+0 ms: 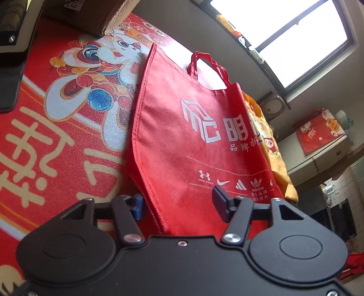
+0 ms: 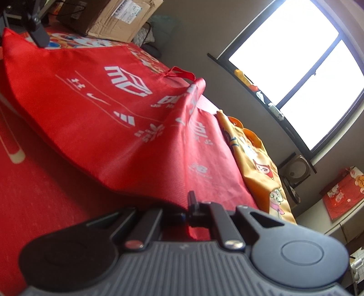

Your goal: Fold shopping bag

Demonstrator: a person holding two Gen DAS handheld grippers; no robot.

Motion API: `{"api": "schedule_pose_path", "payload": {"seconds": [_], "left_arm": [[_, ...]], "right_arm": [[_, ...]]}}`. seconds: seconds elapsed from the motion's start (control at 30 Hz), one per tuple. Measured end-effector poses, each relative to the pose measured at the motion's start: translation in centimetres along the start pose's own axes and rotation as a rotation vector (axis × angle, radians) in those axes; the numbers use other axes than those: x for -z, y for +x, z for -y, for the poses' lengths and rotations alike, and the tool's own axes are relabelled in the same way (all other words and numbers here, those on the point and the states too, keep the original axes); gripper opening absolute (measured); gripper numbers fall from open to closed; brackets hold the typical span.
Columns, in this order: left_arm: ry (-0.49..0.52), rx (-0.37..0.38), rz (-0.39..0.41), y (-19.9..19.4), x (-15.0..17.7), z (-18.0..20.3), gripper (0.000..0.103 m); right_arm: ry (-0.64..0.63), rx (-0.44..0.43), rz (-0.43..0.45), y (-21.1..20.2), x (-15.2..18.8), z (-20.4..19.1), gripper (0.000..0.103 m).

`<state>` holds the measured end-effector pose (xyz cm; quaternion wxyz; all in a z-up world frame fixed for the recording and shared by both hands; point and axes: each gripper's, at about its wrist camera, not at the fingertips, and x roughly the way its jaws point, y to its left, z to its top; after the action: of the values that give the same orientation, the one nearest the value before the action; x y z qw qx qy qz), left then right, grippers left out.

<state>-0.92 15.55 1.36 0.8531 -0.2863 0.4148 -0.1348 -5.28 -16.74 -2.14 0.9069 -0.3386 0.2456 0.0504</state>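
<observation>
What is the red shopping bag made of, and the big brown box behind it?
The red shopping bag looks like non-woven fabric, matte: a fine dotted weave shows on its face, and it creases softly where the right tongs pinch its edge. Its handles look like the same cloth. The brown box looks like cardboard, dull and dented, with a paper label stuck on.

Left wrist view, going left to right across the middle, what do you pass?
Red printed mat → red shopping bag → orange bag → window, higher up.
</observation>
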Motion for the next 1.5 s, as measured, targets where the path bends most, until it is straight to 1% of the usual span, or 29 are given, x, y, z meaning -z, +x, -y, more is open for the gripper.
{"api": "schedule_pose_path", "payload": {"seconds": [0.03,0.07,0.1,0.13,0.17,0.2,0.3,0.37,0.53,0.6,0.67,0.77,0.9,0.97,1.1,1.2,1.33,1.5], "left_arm": [[0.013,-0.013,0.0,-0.4,0.1,0.1,0.078],[0.025,-0.022,0.002,-0.8,0.2,0.2,0.084],[0.035,-0.043,0.002,-1.1,0.3,0.2,0.089],[0.044,-0.079,-0.001,-1.4,0.5,0.3,0.092],[0.053,-0.115,-0.004,-1.7,0.7,0.3,0.093],[0.058,-0.134,-0.006,-1.9,0.9,0.4,0.093],[0.047,-0.121,-0.018,-2.4,1.3,0.4,0.093],[0.03,-0.106,-0.038,-2.7,1.7,0.4,0.094],[0.027,-0.061,-0.058,-2.3,2.3,1.0,0.098],[0.005,-0.029,-0.064,-1.8,2.2,1.3,0.102],[-0.01,-0.001,-0.07,-1.5,2.2,1.6,0.102],[-0.046,0.071,-0.091,-0.9,2.2,1.8,0.1],[-0.072,0.135,-0.093,-0.5,2.2,1.7,0.09],[-0.104,0.175,-0.09,-0.3,2.1,1.4,0.09],[-0.141,0.225,-0.096,0.3,1.8,1.3,0.09],[-0.169,0.275,-0.118,1.2,1.8,1.5,0.093],[-0.178,0.291,-0.163,3.0,2.1,2.1,0.093],[-0.17,0.297,-0.194,4.8,2.7,2.8,0.093]], "right_arm": [[-0.002,0.001,0.0,0.0,0.0,0.0,0.005],[-0.001,0.0,0.001,0.0,0.0,0.0,0.005],[0.004,-0.004,0.001,-0.1,0.0,0.1,0.005],[0.011,-0.008,0.001,-0.1,0.0,0.2,0.005],[0.016,-0.012,0.002,-0.1,0.0,0.3,0.005],[0.022,-0.016,0.002,-0.1,0.1,0.4,0.005],[0.032,-0.023,0.002,-0.1,0.1,0.6,0.005],[0.033,-0.025,0.002,-0.1,0.1,0.6,0.005],[0.034,-0.024,0.003,-0.1,0.1,1.2,0.005],[0.024,-0.017,0.003,0.0,0.1,1.4,0.005],[0.022,-0.016,0.003,-0.1,0.1,1.5,0.005],[0.031,-0.024,0.003,0.0,0.1,1.9,0.005],[0.03,-0.025,0.003,0.1,0.0,2.3,0.005],[0.025,-0.022,0.003,0.1,0.0,2.4,0.005],[0.026,-0.024,0.003,0.3,-0.1,2.7,0.005],[0.027,-0.025,0.003,0.4,-0.2,2.7,0.005],[0.029,-0.026,0.003,0.5,-0.3,2.5,0.005],[0.027,-0.024,0.003,0.4,-0.2,2.2,0.005]]}}
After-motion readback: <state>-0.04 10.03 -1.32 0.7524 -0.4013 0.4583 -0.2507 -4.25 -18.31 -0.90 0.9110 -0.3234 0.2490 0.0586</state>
